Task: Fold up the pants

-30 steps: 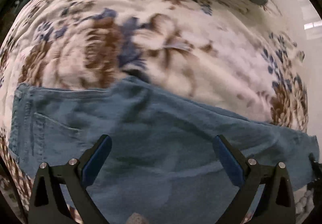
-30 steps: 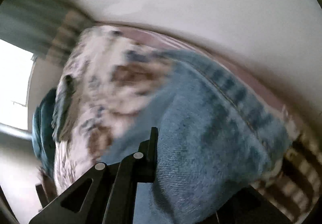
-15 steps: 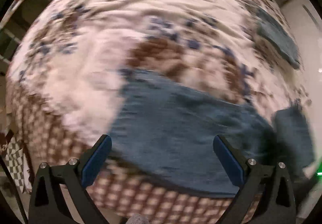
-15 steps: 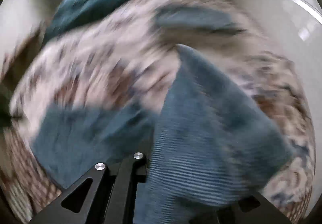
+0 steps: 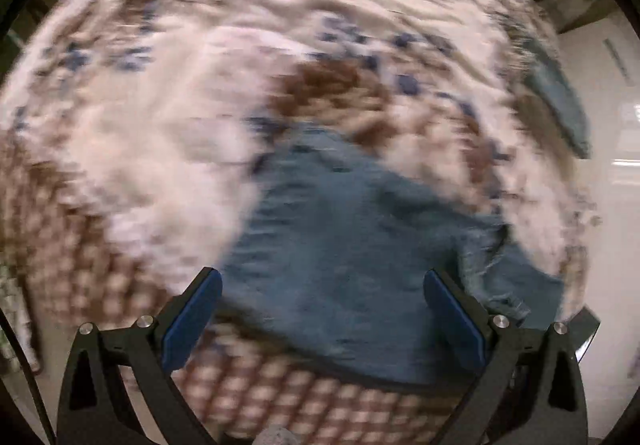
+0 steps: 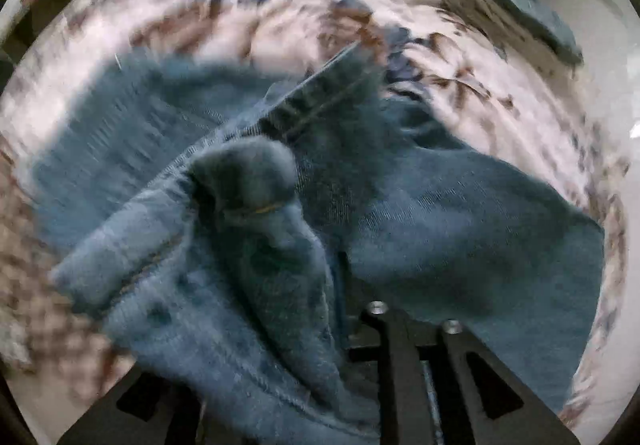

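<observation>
The blue denim pants (image 5: 352, 245) lie near the front edge of a floral bedspread (image 5: 180, 105). My left gripper (image 5: 320, 309) is open and empty, above the pants' near edge. My right gripper (image 6: 336, 285) is shut on a bunched part of the pants (image 6: 248, 205), with denim draped over its left finger and hiding it. More of the pants spreads flat behind and to the right in the right wrist view. Both views are blurred by motion.
A folded blue garment (image 5: 560, 101) lies at the far right of the bed; it also shows in the right wrist view (image 6: 512, 1). A checked brown border (image 5: 320, 393) runs along the bed's front edge. A pale wall (image 5: 616, 173) stands at the right.
Both grippers have swung fast. The left view turned left and drew back, so the pants look smaller. The right gripper carried the held denim leftward over the rest of the pants.
</observation>
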`<act>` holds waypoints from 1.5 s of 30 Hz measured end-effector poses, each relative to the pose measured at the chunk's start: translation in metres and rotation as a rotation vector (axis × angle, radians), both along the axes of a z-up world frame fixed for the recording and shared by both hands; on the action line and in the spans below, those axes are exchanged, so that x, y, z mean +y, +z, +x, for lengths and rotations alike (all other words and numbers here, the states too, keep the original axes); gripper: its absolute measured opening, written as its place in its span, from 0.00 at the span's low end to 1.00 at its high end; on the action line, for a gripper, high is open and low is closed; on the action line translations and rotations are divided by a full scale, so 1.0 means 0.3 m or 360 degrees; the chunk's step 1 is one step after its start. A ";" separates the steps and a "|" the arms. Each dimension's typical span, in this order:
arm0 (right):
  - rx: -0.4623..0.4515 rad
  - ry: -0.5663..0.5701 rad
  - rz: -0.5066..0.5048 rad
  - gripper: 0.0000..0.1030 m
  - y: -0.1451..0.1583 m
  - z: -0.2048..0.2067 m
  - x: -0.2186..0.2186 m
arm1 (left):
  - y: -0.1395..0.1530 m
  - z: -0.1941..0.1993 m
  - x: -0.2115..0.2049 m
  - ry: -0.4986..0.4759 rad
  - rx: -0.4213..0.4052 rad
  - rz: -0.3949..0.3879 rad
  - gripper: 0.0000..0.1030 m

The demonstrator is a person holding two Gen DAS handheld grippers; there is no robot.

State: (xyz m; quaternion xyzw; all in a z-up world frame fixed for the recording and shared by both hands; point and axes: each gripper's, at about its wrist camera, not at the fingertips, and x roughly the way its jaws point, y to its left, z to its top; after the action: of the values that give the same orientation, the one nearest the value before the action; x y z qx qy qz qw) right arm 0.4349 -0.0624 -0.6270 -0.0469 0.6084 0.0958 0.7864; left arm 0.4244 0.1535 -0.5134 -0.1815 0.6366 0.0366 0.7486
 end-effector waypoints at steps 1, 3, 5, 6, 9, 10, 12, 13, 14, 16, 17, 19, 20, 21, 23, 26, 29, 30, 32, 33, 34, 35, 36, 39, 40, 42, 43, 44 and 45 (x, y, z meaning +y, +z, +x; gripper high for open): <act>0.0050 -0.0066 0.0211 0.83 0.049 -0.009 -0.061 | -0.008 0.020 -0.033 -0.0022 0.0009 -0.0062 1.00; 0.0110 -0.0203 0.0553 0.96 0.128 -0.045 -0.175 | -0.059 0.075 -0.126 -0.0094 0.0069 -0.0267 1.00; 0.0120 -0.0375 0.0685 0.96 0.193 -0.097 -0.296 | -0.141 0.116 -0.212 -0.0149 0.0202 -0.0414 1.00; 0.0124 -0.0420 0.0682 0.96 0.204 -0.110 -0.329 | -0.198 0.134 -0.263 -0.0184 0.0281 -0.0482 1.00; 0.0167 -0.0664 0.0632 0.96 0.190 -0.181 -0.503 | -0.329 0.152 -0.380 -0.0282 0.0486 -0.0529 1.00; 0.0182 -0.0724 0.0629 0.96 0.172 -0.188 -0.547 | -0.358 0.153 -0.411 -0.0313 0.0519 -0.0508 1.00; 0.0217 -0.0848 0.0607 0.96 0.131 -0.214 -0.637 | -0.394 0.151 -0.479 -0.0406 0.0502 -0.0399 0.97; 0.0234 -0.0909 0.0604 0.96 0.107 -0.229 -0.683 | -0.394 0.150 -0.507 -0.0460 0.0459 -0.0327 0.84; 0.0245 -0.0968 0.0614 0.96 0.085 -0.248 -0.726 | -0.386 0.146 -0.541 -0.0538 0.0397 -0.0206 0.69; 0.0253 -0.1061 0.0626 0.96 0.058 -0.269 -0.795 | -0.352 0.117 -0.601 -0.0705 0.0278 -0.0038 0.27; 0.0241 -0.1088 0.0640 0.96 0.049 -0.269 -0.823 | -0.331 0.106 -0.607 -0.0725 0.0246 -0.0025 0.23; 0.0228 -0.1115 0.0607 0.96 0.043 -0.271 -0.861 | -0.266 0.068 -0.611 -0.0796 0.0167 0.0074 0.19; 0.0226 -0.1116 0.0600 0.95 0.042 -0.269 -0.872 | -0.262 0.055 -0.601 -0.0809 0.0171 0.0153 0.19; 0.0227 -0.1118 0.0603 0.95 0.040 -0.266 -0.891 | -0.297 0.050 -0.571 -0.0794 0.0239 0.0237 0.19; 0.0247 -0.1111 0.0601 0.95 0.032 -0.258 -0.909 | -0.349 0.062 -0.499 -0.0665 0.0354 0.0192 0.23; 0.0285 -0.1122 0.0605 0.91 0.034 -0.249 -0.916 | -0.338 0.088 -0.442 -0.0554 0.0475 0.0078 0.31; 0.0238 -0.1142 0.0705 0.83 0.086 -0.240 -0.903 | -0.218 0.081 -0.378 -0.0412 0.0393 0.0027 0.40; 0.0219 -0.1108 0.0743 0.74 0.101 -0.231 -0.879 | -0.165 0.073 -0.378 -0.0399 0.0311 0.0012 0.44; 0.0236 -0.1010 0.0826 0.55 0.103 -0.195 -0.822 | -0.120 0.066 -0.428 -0.0456 0.0212 -0.0107 0.53; 0.0270 -0.0960 0.0874 0.35 0.081 -0.167 -0.784 | -0.129 0.068 -0.465 -0.0511 0.0190 -0.0157 0.53; 0.0305 -0.0910 0.0906 0.29 0.050 -0.143 -0.742 | -0.145 0.073 -0.496 -0.0558 0.0191 -0.0192 0.53; 0.0359 -0.0843 0.0928 0.28 0.001 -0.108 -0.696 | -0.189 0.078 -0.539 -0.0632 0.0235 -0.0228 0.53; 0.0430 -0.0796 0.0916 0.24 -0.051 -0.087 -0.662 | -0.269 0.070 -0.587 -0.0716 0.0332 -0.0233 0.53; 0.0643 -0.0763 0.0788 0.09 -0.186 -0.093 -0.620 | -0.381 0.017 -0.625 -0.0899 0.0467 -0.0136 0.52; 0.0710 -0.0768 0.0753 0.04 -0.217 -0.115 -0.623 | -0.374 -0.003 -0.624 -0.0963 0.0444 -0.0112 0.52; 0.0763 -0.0781 0.0744 0.00 -0.240 -0.172 -0.656 | -0.355 -0.043 -0.609 -0.1091 0.0422 -0.0033 0.52; 0.0782 -0.0806 0.0769 0.00 -0.246 -0.203 -0.683 | -0.351 -0.053 -0.597 -0.1117 0.0415 -0.0032 0.52; 0.0814 -0.0837 0.0748 0.00 -0.257 -0.221 -0.701 | -0.348 -0.058 -0.583 -0.1135 0.0407 -0.0027 0.52; 0.0828 -0.0855 0.0732 0.00 -0.265 -0.230 -0.710 | -0.343 -0.061 -0.573 -0.1154 0.0405 -0.0024 0.50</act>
State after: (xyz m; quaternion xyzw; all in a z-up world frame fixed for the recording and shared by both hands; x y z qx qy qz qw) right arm 0.3659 -0.2754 -0.7067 0.3149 0.7398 0.0294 0.5939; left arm 0.4060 -0.0185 -0.6165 0.0559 0.7476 -0.2130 0.6266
